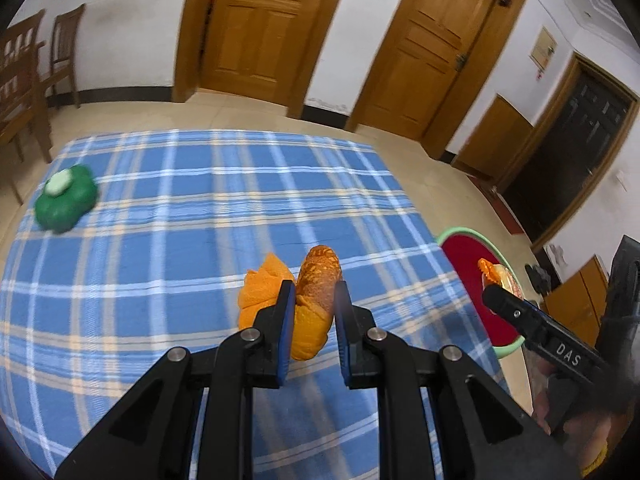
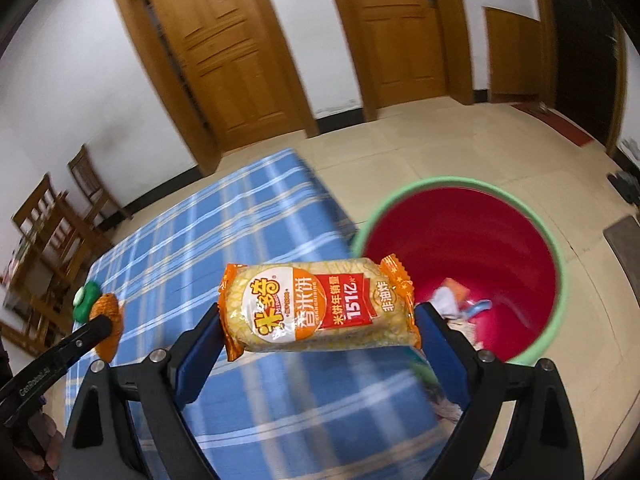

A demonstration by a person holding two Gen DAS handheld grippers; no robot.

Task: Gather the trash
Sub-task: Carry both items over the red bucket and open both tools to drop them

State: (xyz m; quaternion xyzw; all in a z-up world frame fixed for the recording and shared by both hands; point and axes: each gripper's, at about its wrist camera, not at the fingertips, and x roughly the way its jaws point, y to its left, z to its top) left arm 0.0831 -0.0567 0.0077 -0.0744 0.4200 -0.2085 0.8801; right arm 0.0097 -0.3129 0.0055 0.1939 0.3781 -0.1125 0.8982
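My left gripper [image 1: 314, 292] is shut on a crumpled orange snack wrapper [image 1: 318, 270], held above the blue plaid tablecloth [image 1: 180, 208]. In the right wrist view my right gripper [image 2: 318, 316] is shut on a rice-cracker packet [image 2: 316, 308], orange and yellow with a red label, gripped by its two ends. The packet hangs over the table's edge, beside the red bin with a green rim [image 2: 440, 180], which stands on the floor to the right. In the left wrist view the right gripper [image 1: 492, 292] reaches in front of the bin [image 1: 452, 232]. The left gripper [image 2: 104, 322] shows at lower left with its wrapper [image 2: 106, 306].
A green clover-shaped object [image 1: 66, 200] with a white piece on top lies at the table's far left. Several scraps of trash [image 2: 452, 300] lie in the bin. Wooden chairs [image 1: 24, 80] stand past the table on the left. Wooden doors [image 1: 256, 20] line the far wall across tiled floor.
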